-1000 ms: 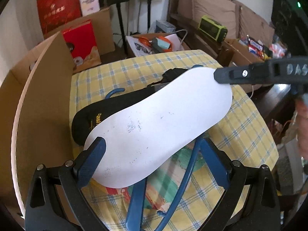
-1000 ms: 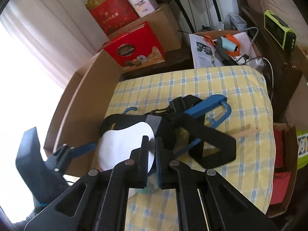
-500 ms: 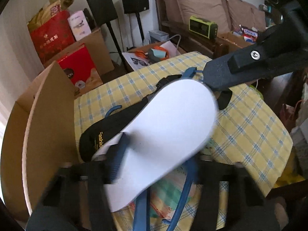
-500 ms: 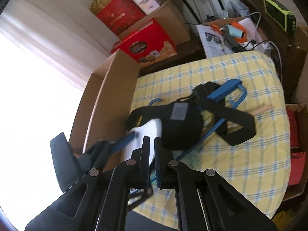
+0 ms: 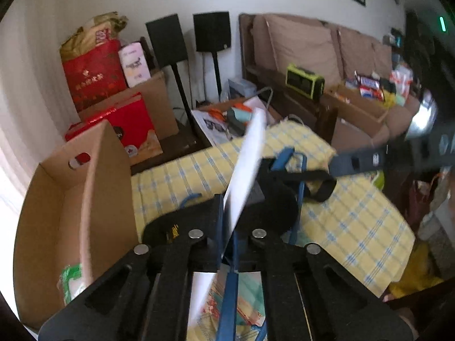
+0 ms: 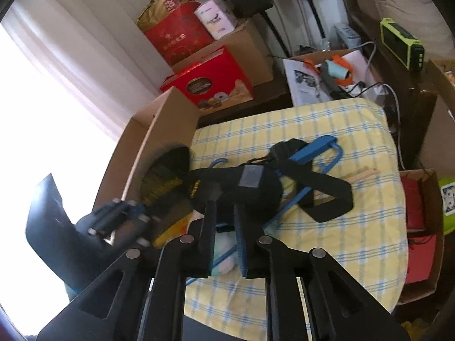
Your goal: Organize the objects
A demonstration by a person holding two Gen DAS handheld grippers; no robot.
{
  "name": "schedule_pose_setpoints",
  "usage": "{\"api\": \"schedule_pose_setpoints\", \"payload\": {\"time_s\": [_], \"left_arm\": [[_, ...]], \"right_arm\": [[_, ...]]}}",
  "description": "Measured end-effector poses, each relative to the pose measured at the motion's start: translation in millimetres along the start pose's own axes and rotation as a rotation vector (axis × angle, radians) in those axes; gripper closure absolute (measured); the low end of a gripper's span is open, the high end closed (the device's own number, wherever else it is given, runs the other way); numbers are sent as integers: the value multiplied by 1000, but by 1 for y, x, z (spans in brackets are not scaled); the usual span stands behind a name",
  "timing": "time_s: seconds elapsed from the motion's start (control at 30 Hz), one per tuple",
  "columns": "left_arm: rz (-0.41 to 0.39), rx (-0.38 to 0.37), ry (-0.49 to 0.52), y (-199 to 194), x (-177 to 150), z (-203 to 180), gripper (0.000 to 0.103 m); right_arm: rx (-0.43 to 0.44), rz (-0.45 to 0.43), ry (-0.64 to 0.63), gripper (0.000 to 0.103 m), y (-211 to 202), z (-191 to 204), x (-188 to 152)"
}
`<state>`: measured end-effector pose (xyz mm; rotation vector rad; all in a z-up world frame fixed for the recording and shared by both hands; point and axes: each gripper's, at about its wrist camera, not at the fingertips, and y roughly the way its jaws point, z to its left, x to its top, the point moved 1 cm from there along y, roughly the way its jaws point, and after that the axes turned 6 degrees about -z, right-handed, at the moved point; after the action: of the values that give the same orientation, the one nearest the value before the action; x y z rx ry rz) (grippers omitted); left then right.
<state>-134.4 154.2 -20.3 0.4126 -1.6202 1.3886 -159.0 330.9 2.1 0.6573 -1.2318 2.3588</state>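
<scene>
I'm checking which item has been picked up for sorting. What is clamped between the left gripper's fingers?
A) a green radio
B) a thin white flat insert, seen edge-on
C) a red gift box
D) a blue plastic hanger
B: the left gripper is shut on the thin white flat insert, which rises edge-on from between its fingers above the yellow checked tablecloth.

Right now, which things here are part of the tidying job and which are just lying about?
Part of the job:
- white insole, clamped in the left tool
- black strapped brace
- blue hanger
- open cardboard box
- right tool, jaws opening, nothing between them

Lying about:
- red gift boxes
- speakers
- green radio
</scene>
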Motion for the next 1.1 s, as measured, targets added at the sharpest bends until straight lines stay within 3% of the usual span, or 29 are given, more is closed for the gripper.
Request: {"api": "schedule_pose_setpoints", "payload": {"time_s": [0.23, 0.33, 0.4, 0.47, 0.53, 0.6, 0.73, 0.97, 1.1], "left_arm": [[-78, -49, -134, -33, 27, 36, 102], [-82, -124, -228, -42, 36, 56, 102], [-85, -178, -294, -49, 38, 69, 102], [-82, -228, -338, -52, 39, 79, 102], [-77, -274, -378, -53, 39, 87, 102], [-70, -309, -423, -52, 36, 94, 102], [-59, -315, -489, -46, 28, 102, 102], [-1, -366, -622, -25, 5, 114, 102], [10, -372, -670, -25, -3, 119, 102]], "right_arm": [[-70, -13, -63, 81, 4, 2, -11], [-60, -4, -67, 81, 10, 3, -16], [-30, -4, -68, 76, 11, 5, -20], [7, -14, -76, 56, 10, 9, -23], [58, -24, -90, 43, 9, 15, -26], [74, -29, -109, 40, 9, 23, -29], [123, -33, -153, 22, 9, 40, -39], [144, -37, -285, 8, 14, 73, -52], [99, -31, -336, 5, 22, 86, -59]]}}
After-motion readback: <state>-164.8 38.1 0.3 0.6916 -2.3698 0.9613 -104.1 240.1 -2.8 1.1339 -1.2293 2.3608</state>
